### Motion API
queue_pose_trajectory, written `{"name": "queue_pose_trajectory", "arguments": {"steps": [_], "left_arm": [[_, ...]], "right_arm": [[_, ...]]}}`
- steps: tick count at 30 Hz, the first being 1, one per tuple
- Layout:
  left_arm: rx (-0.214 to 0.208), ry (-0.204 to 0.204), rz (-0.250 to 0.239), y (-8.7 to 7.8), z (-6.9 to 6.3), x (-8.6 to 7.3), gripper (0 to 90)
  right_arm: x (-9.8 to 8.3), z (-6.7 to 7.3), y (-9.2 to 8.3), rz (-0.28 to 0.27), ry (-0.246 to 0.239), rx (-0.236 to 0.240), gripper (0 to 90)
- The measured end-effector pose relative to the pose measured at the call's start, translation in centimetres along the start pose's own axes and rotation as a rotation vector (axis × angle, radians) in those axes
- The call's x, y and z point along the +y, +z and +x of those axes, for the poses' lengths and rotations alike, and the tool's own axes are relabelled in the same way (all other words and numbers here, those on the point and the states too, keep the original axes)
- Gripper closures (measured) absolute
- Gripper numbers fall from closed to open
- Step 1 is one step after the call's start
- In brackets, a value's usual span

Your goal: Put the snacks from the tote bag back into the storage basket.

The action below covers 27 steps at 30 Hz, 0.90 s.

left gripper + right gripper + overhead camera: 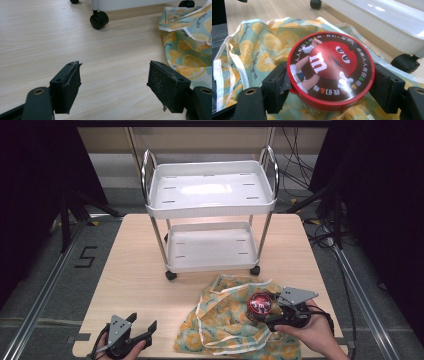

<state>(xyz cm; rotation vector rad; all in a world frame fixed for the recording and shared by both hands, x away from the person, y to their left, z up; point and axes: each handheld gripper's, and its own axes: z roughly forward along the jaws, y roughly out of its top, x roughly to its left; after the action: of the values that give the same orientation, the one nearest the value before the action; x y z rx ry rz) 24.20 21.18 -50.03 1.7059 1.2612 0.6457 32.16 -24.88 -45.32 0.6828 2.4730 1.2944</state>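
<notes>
The right claw (329, 85) grips the red-lidded candy tub (330, 68) upright between its jaws, above the lemon-print cloth bag (235, 320), with the white cart (210, 210) ahead, while the left claw (117, 87) hangs open and empty over the surface (135, 270).

the high view looks forward and down over the whole bench (135, 270). each gripper view sits low and close near its front edge, both sharing the patterned cloth (186, 42) and cart (387, 22).
</notes>
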Motion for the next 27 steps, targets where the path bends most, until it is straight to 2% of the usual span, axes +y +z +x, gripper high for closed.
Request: {"name": "queue_pose_trajectory", "arguments": {"steps": [4,5,8,9,11,14,23,24,25,27], "left_arm": [[0.005,-0.001,0.003,0.0,0.0,0.0,25.8],[0.005,0.002,0.007,-0.1,0.0,0.0,25.9],[0.000,-0.007,-0.003,0.1,0.0,0.0,25.9],[0.000,-0.007,-0.004,0.1,0.0,0.0,25.8],[0.006,0.005,0.012,-0.1,0.0,0.0,25.8],[0.005,0.000,0.010,-0.1,0.0,0.0,25.8],[-0.010,-0.005,0.003,0.1,0.0,-0.1,25.8],[-0.008,0.001,0.011,0.0,0.0,-0.1,25.8],[-0.006,0.004,0.013,0.0,0.1,0.0,25.8],[-0.011,-0.007,-0.002,0.1,-0.1,-0.1,25.8]], "right_arm": [[0.2,-0.3,0.1,-0.013,-0.024,0.013,26.0],[0.2,0.0,0.1,-0.011,0.006,0.007,26.0],[0.4,-0.3,0.2,-0.014,-0.024,0.010,26.0],[0.5,-0.2,0.1,-0.012,-0.015,0.005,26.0],[0.7,-0.2,0.2,-0.019,-0.024,0.010,26.0],[0.9,-0.2,0.2,-0.026,-0.033,0.007,26.0],[1.4,-0.3,0.2,-0.031,-0.031,0.006,26.0],[1.5,-0.1,0.1,-0.025,-0.007,0.001,26.0],[1.6,-0.3,0.2,-0.036,-0.032,0.005,26.0],[1.7,-0.3,0.2,-0.037,-0.032,0.008,26.0]]}}
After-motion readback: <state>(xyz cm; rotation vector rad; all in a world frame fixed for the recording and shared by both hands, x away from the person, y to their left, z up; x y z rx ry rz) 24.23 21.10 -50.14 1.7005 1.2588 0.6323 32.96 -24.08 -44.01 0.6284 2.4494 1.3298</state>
